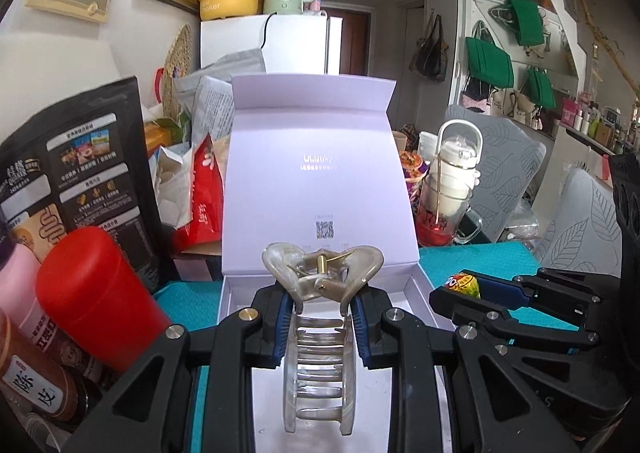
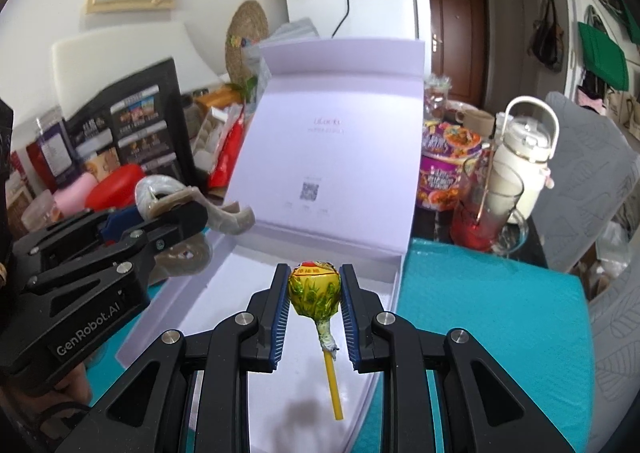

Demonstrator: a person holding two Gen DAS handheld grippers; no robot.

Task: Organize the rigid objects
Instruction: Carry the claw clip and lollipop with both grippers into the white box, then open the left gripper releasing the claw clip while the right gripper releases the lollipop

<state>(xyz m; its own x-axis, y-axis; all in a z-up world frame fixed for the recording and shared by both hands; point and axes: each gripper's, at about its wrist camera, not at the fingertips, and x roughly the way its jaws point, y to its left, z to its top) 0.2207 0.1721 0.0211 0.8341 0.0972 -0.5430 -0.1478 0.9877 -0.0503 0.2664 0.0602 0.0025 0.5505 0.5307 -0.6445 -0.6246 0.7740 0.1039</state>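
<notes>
Left hand-held gripper (image 1: 322, 305) clamped shut, angled downward, right hand-held gripper (image 2: 315, 293) likewise, side by side

Bright, even daylight fills both views, and glare washes out the print on the open white box lid (image 1: 320, 173). Fisheye curvature bends the edges into dark corners. The right-wrist background smears with blur, and a soft shadow lies under the lollipop (image 2: 315, 287).

left tongs (image 1: 322, 313) clamp a hair claw (image 1: 320, 317) over an open white box (image 1: 320, 181).

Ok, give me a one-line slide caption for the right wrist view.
Right tongs shut on a yellow-wrapped lollipop above the open white box; left tongs alongside holding a hair claw clip.
</notes>
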